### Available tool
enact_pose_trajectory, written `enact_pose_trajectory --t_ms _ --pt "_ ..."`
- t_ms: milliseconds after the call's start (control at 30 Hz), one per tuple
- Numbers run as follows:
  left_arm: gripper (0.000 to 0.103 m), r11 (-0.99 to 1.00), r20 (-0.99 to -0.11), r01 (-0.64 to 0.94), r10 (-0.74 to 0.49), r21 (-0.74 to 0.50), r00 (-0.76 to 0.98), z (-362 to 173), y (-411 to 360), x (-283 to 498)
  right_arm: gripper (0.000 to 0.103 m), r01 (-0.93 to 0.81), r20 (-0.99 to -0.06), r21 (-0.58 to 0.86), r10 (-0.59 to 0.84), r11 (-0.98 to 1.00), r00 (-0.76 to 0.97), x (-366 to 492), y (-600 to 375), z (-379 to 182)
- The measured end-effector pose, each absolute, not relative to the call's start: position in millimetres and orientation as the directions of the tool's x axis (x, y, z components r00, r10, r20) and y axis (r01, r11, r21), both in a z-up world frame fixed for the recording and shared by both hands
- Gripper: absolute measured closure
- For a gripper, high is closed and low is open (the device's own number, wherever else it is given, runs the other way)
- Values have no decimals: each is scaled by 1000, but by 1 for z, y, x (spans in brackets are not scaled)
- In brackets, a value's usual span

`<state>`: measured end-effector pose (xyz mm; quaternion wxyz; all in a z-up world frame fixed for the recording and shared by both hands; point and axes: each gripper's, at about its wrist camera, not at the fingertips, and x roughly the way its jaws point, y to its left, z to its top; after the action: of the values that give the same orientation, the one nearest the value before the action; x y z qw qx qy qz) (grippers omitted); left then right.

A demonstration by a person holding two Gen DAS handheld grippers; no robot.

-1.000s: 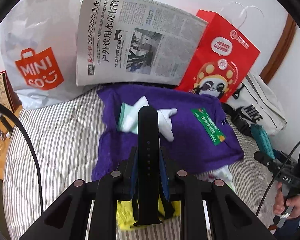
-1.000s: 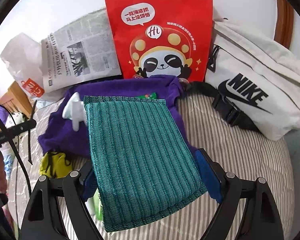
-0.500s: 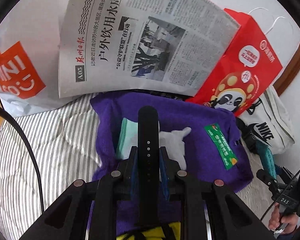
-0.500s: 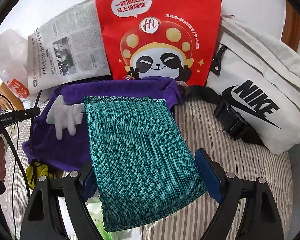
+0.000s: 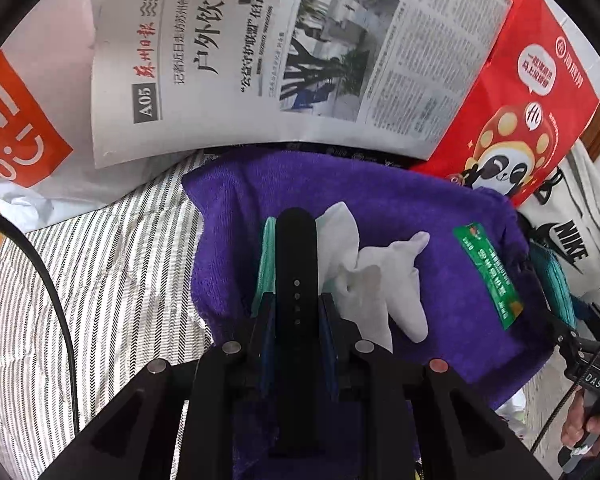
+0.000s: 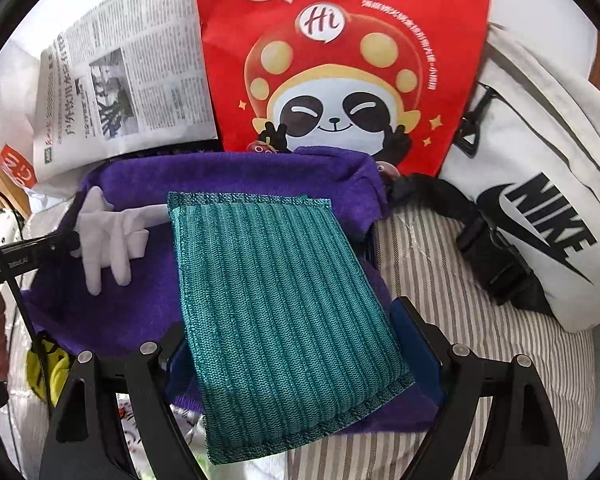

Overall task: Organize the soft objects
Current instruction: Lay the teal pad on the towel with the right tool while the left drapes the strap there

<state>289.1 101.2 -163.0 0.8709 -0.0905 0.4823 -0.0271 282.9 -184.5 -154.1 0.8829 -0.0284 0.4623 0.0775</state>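
Left tool clamps a black strap, lower end hidden; right tool grips a teal pad covering the purple towel ahead.

3 bags – 1 purple towel, 1 newspaper, 1 teal pad.

A teal ribbed cloth, white glove and black strap lie over a purple towel on grey-striped bedding.

Teal sponge pad covers green label on purple towel; watch strap hides mint cloth; MINISO bag logo cropped.
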Motion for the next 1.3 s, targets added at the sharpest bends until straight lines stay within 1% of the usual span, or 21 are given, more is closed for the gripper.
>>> enact_pose_trajectory --t_ms 100,233,333,467,667,833,867,900,933,1033,1167,1200,1233,1300 --pt "82 989 -842 -41 -102 -145 529 -167 98 290 17 -170 -827 -13 85 985 556 290 -178 -161" --pt "80 991 -846 -34 -96 -133 524 -172 92 293 17 -189 -841 -17 88 982 534 297 -171 -170" --pt "75 989 -847 -24 -114 -148 519 -174 89 294 17 -222 -853 -38 84 974 514 302 -160 -178" --pt "73 990 -848 -6 -117 -141 517 -175 87 292 17 -225 -868 -78 45 971 494 310 -152 -188" --pt "71 980 -848 6 -174 -198 500 -172 98 286 17 -249 -887 -106 22 963 462 319 -137 -200" --pt "64 978 -848 18 -191 -209 494 -166 102 277 16 -242 -892 -73 45 968 450 323 -138 -202" --pt "60 978 -847 18 -188 -206 497 -163 102 275 15 -245 -893 -68 50 967 447 323 -138 -202" --pt "54 980 -846 17 -182 -200 501 -160 102 272 15 -249 -896 -59 59 967 441 323 -139 -203" --pt "52 981 -845 17 -176 -194 506 -158 102 269 14 -255 -898 -48 70 966 434 323 -140 -203" --pt "52 983 -843 15 -165 -183 512 -152 103 261 11 -273 -903 -34 88 961 421 323 -139 -204" --pt "52 984 -844 18 -160 -176 512 -147 105 249 10 -302 -910 -32 97 953 404 324 -138 -206" --pt "52 985 -844 17 -156 -171 514 -146 105 247 9 -309 -911 -28 103 951 399 324 -137 -206" --pt "52 986 -844 19 -153 -167 515 -145 107 242 5 -314 -912 -17 114 949 393 323 -135 -207" --pt "52 986 -843 18 -149 -164 517 -143 109 233 4 -315 -915 22 146 949 376 321 -134 -207"
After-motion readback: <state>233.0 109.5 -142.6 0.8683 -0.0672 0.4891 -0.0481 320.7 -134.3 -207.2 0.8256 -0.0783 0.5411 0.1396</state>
